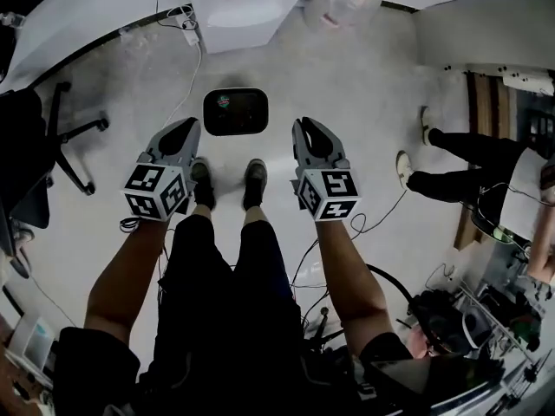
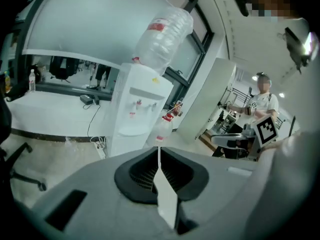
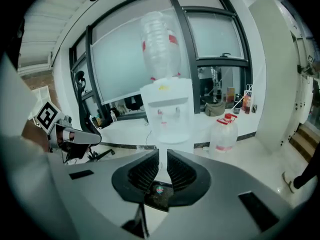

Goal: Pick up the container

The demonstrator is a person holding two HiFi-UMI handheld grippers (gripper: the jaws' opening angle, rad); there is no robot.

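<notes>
In the head view, the container (image 1: 236,112), a flat black box with rounded corners and a small coloured sticker, lies on the pale floor just ahead of my shoes. My left gripper (image 1: 192,125) hangs to its lower left and my right gripper (image 1: 301,125) to its lower right, both clear of it. In its own view, the left gripper (image 2: 159,149) is shut with nothing between its pads. The right gripper (image 3: 163,151) shows a narrow slit between its pads and holds nothing. Low in that gap the container (image 3: 159,190) shows on the floor.
A white water dispenser (image 1: 247,7) with an upturned bottle (image 3: 160,44) stands ahead against the windows. A spare water jug (image 3: 225,134) stands to its right. An office chair (image 1: 61,137) is at the left. Another person (image 1: 468,167) sits at the right. Cables (image 1: 381,219) trail over the floor.
</notes>
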